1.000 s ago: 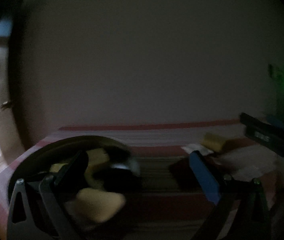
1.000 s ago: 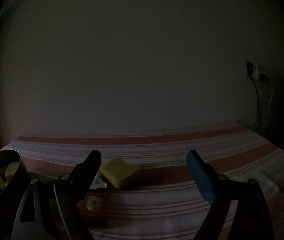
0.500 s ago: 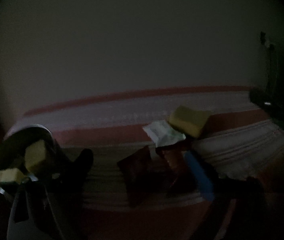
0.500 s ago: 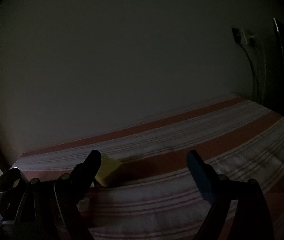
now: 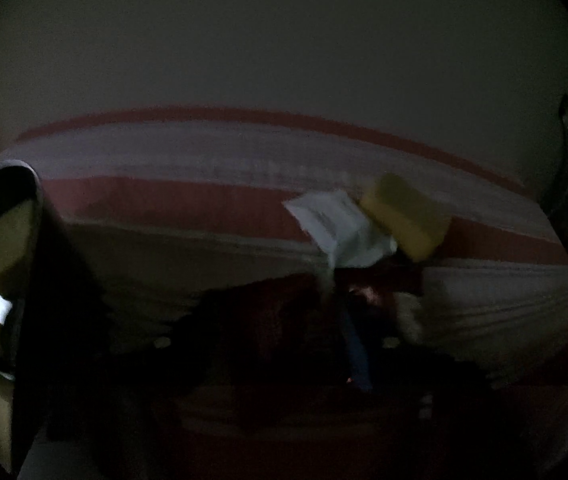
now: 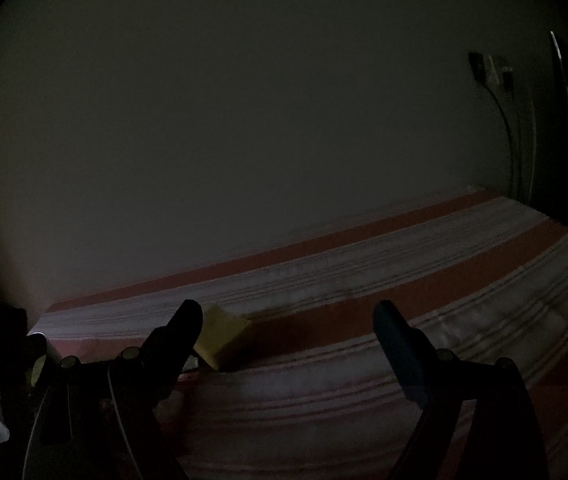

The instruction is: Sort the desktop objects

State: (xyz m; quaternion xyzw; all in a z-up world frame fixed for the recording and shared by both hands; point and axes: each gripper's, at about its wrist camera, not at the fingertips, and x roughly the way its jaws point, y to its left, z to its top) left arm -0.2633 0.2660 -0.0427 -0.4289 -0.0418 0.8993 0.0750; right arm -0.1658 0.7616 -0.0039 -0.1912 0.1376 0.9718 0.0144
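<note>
The scene is very dark. In the left wrist view my left gripper (image 5: 307, 332) hangs low over dark red packets (image 5: 268, 312); its fingers look closer together, but the dark hides whether they grip a packet. Just beyond lie a white packet (image 5: 339, 228) and a yellow sponge (image 5: 407, 216). A dark bowl (image 5: 40, 208) holding yellow pieces sits at the far left. In the right wrist view my right gripper (image 6: 287, 324) is open and empty above the striped cloth, with the yellow sponge (image 6: 220, 336) just past its left finger.
A red and white striped cloth (image 6: 363, 280) covers the table, which ends at a plain wall. A wall socket with a cable (image 6: 487, 68) and dark equipment stand at the far right. The bowl's edge (image 6: 36, 344) shows at the left of the right wrist view.
My left gripper has swung right from the bowl and dropped onto the dark red packets, its fingers drawing closer. My right gripper has tilted and stayed open near the sponge.
</note>
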